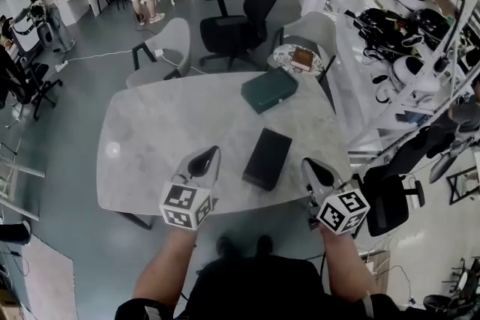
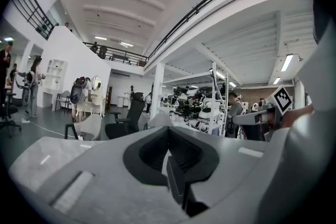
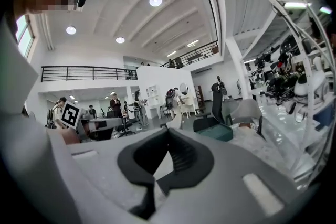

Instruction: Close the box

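The black box (image 1: 267,159) lies flat near the front edge of the pale surface (image 1: 150,131), its long axis running away from the person and leaning slightly right; its lid looks down already. It sits between the two tools, the right tool (image 1: 321,172) seemingly a little nearer than the left tool (image 1: 204,161). Both are closed tight and empty. A teal box (image 1: 269,89) rests farther back

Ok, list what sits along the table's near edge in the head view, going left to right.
left gripper → black box → right gripper
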Tool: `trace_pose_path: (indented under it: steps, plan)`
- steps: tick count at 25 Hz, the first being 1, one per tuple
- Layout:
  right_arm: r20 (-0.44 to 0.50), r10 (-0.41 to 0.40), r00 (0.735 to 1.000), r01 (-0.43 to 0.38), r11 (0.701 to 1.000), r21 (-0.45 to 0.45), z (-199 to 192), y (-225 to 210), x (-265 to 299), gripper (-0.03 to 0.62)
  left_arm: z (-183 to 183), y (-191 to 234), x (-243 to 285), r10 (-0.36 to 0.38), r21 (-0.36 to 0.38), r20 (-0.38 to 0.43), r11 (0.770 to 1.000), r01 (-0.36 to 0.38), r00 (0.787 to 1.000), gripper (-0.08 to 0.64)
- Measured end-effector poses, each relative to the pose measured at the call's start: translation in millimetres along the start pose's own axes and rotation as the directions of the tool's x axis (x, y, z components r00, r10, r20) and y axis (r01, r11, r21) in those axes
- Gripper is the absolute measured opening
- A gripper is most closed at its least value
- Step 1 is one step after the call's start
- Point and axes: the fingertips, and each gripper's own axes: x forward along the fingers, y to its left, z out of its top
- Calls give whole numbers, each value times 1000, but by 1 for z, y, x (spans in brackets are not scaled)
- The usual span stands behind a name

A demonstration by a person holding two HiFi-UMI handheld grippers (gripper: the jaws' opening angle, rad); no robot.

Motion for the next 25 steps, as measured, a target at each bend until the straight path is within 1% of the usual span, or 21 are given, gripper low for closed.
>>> trace_pose_path:
  steps: [4, 7, 12, 19, 25]
  plan:
    - [24, 17, 1000, -15, 994, -105, 19, -1, -3, 2, 7, -8, 4, 39, -15, 15, 999, -39, 999, 9]
    - [38, 54, 998, -49, 991, -126, 25, 2, -2, 2, 7, -13, 7, 60, -13, -4, 998, -60, 998, 9]
    - [56, 62, 997, -55, 991, -122, 31, -3, 1, 2, 9, -17, 7, 70, -11, -17, 997, -70, 997, 9]
    - [61, 78, 995, -70, 991, -112, 26, -11, 7, 2, 11, -19, 14, 93, 9, -33, 996, -93, 995, 9]
    - [62, 94, 994, -92, 995, -28, 26, -14, 17, 2, 24, -3, 6, 101, 52, -46, 994, -99, 994, 9]
